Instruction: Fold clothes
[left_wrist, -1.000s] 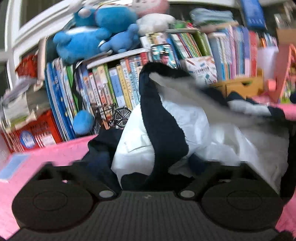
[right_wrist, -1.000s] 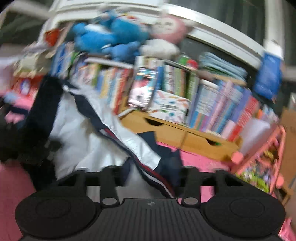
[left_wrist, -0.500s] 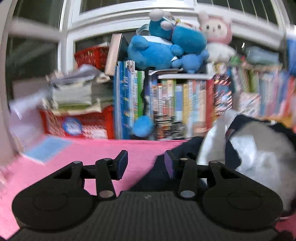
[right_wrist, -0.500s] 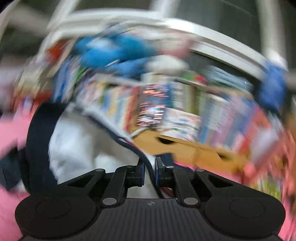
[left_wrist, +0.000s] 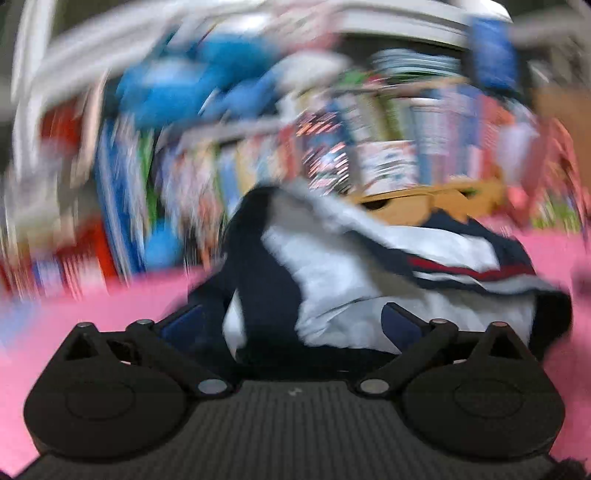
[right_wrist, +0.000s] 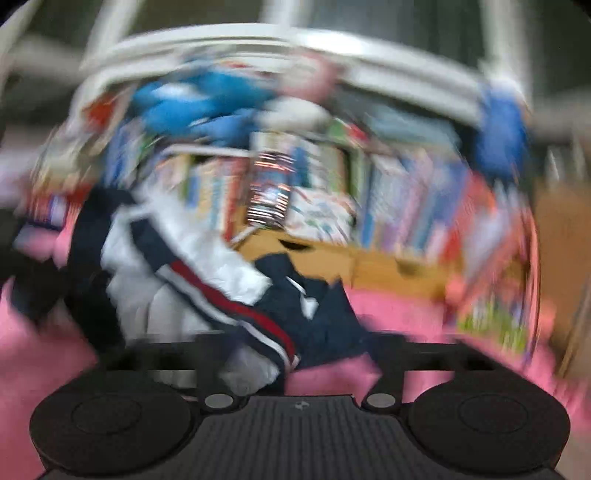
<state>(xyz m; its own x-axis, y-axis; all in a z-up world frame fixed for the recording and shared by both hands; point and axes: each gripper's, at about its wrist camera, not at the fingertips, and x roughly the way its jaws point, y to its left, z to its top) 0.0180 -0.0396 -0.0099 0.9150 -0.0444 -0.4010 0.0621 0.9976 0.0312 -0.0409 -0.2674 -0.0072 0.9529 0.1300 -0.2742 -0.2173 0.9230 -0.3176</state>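
A crumpled white and navy jacket (left_wrist: 332, 266) with a red stripe lies heaped on the pink mat (left_wrist: 92, 306). Both views are motion-blurred. My left gripper (left_wrist: 291, 325) is right at the heap's near side. Its jaws are opening and stand wide, with the dark and white cloth lying between the blue pads (left_wrist: 184, 325) but not pinched. In the right wrist view the jacket (right_wrist: 207, 266) fills the left half. My right gripper (right_wrist: 295, 354) is at its striped edge. Its jaws are also opening wide, with cloth lying loose between them.
Behind the jacket stand packed bookshelves (right_wrist: 332, 192) with blue plush toys (left_wrist: 192, 85) on top, and a low wooden drawer unit (right_wrist: 351, 258). Something red (left_wrist: 92, 240) sits at the far left. Bare pink mat (right_wrist: 406, 317) shows to the right of the heap.
The left view swung from the red basket side back onto the jacket, and its jaws spread wider. The right jaws, almost shut on the jacket's edge half a second ago, have spread wide.
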